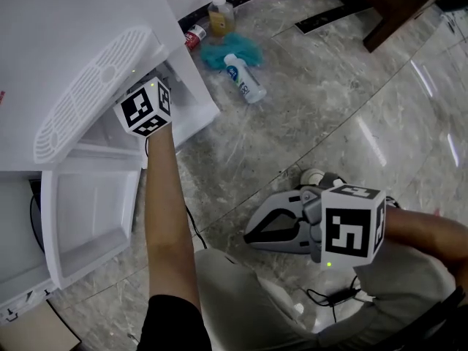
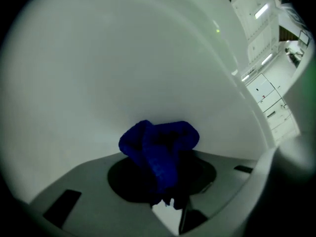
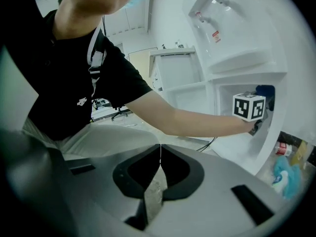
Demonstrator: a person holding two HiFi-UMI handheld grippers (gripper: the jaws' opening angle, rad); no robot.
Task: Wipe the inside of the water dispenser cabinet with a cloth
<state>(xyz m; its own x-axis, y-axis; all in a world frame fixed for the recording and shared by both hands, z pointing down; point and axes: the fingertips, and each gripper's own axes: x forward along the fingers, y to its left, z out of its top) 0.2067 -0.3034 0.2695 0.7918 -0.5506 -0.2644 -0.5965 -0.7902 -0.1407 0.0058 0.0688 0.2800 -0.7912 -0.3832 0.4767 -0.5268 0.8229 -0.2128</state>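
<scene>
The white water dispenser (image 1: pixel 66 35) stands at the upper left, its cabinet door (image 1: pixel 88 218) swung open. My left gripper (image 2: pixel 165 179) reaches into the cabinet; in the head view only its marker cube (image 1: pixel 146 107) shows. It is shut on a bunched blue cloth (image 2: pixel 158 147), which presses against the white inner wall (image 2: pixel 123 73). The right gripper view shows the cloth (image 3: pixel 265 90) inside the cabinet opening (image 3: pixel 237 132). My right gripper (image 3: pixel 159 147) is shut with nothing between its jaws, held above the floor near the person's knee (image 1: pixel 252 232).
On the marble floor beside the dispenser lie a white bottle (image 1: pixel 245 79), an amber bottle (image 1: pixel 219 14), a small red can (image 1: pixel 194 35) and a teal cloth (image 1: pixel 232 50). Dark wooden furniture (image 1: pixel 395 6) stands at the upper right. A cable (image 1: pixel 191 225) runs along the floor.
</scene>
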